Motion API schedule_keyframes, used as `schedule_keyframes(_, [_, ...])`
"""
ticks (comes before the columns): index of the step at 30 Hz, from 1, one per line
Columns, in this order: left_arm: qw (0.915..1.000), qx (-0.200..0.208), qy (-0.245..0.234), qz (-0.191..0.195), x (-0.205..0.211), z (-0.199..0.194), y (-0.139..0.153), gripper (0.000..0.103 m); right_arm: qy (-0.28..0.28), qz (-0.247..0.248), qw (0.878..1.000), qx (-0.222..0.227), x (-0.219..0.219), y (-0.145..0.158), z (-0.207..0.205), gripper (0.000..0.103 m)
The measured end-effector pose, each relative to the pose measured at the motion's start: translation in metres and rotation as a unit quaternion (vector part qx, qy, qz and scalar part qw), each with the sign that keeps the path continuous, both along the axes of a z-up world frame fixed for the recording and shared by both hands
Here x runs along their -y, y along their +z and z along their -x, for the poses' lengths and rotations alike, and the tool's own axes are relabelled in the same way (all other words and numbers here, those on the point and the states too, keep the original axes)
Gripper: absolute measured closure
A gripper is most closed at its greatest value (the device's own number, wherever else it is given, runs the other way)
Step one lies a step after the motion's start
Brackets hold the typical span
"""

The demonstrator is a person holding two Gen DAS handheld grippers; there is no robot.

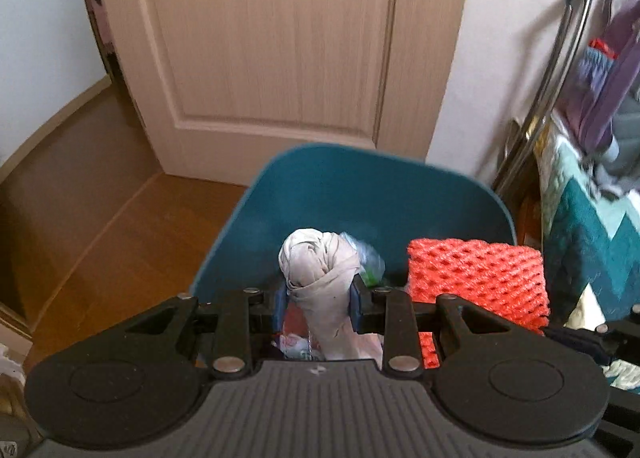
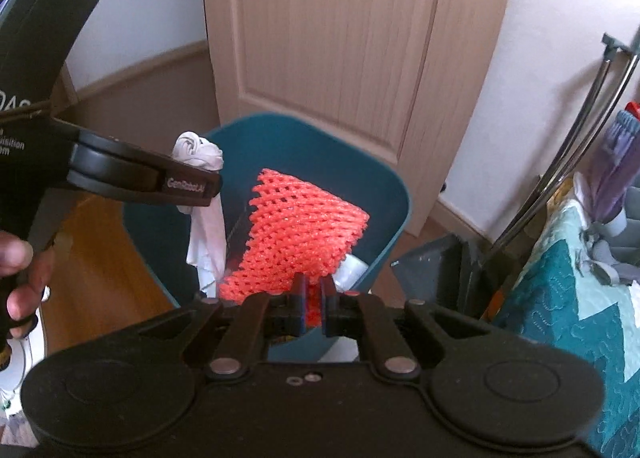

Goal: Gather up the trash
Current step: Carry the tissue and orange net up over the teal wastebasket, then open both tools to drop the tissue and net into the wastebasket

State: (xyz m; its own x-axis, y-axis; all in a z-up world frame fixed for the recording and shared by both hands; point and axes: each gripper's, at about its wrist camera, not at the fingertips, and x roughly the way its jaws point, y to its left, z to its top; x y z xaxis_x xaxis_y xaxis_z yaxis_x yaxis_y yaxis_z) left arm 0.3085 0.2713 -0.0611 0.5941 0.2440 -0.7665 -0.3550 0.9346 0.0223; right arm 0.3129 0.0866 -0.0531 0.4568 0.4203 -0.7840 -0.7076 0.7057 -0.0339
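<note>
A teal trash bin stands on the floor in front of a door. Over its opening my left gripper is shut on a twisted white wad of tissue, which sticks up past the pads. My right gripper pinches the lower edge of a red foam net that hangs over the bin. The right wrist view also has the left gripper side-on with the white wad, and a person's hand on its handle. Inside the bin lie a plastic bottle and clear wrappers.
A pale wooden door rises just behind the bin, on a brown wooden floor. To the right are a teal zigzag quilt, chrome rack tubes, a purple bag and a grey flat object beside the bin.
</note>
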Motion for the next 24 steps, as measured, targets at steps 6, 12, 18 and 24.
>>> schedule_keyframes(6, [0.9995,-0.021,-0.01,0.024,-0.001,-0.004,-0.022,0.069,-0.014,-0.007,1.0,-0.019,-0.003,-0.012,-0.002,0.086])
schedule_keyframes(12, [0.999,-0.018,-0.007,0.039,-0.001,0.006,-0.027,0.041,-0.02,-0.021,0.999,-0.026,0.001,-0.01,0.004,0.077])
schedule_keyframes(18, [0.9993,0.006,-0.009,0.037,0.013,0.018,-0.012,0.028,-0.022,-0.045,0.999,-0.021,0.013,0.004,0.013,0.072])
schedule_keyframes(24, [0.9977,0.052,-0.024,0.034,0.032,0.044,0.02,0.02,-0.03,-0.087,0.996,-0.009,0.036,0.03,0.03,0.058])
